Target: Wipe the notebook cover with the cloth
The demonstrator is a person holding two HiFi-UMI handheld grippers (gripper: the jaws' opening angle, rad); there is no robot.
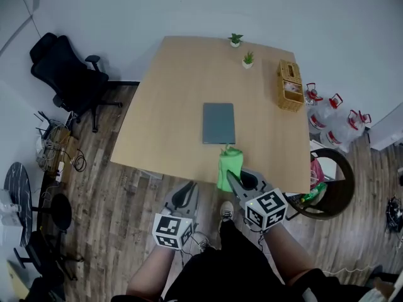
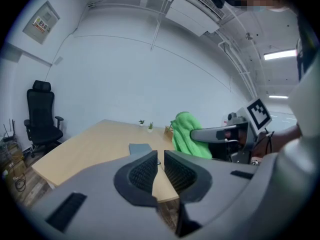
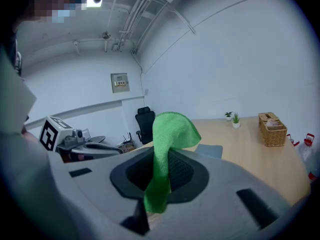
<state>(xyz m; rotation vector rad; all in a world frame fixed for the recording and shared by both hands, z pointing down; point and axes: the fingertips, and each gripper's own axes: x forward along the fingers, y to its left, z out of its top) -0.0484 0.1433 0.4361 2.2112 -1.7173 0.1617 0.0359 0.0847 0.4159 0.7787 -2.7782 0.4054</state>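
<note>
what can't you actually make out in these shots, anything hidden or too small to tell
- Notebook: too small in the head view to tell whether the cover is dirty. In the right gripper view the cloth hides part of it.
- Basket: contents too small in every view.
- Wall sign: print too small in the right gripper view.
- Right gripper: the gripped cloth partly covers its pads.

Even indoor light, fisheye-warped edges
</note>
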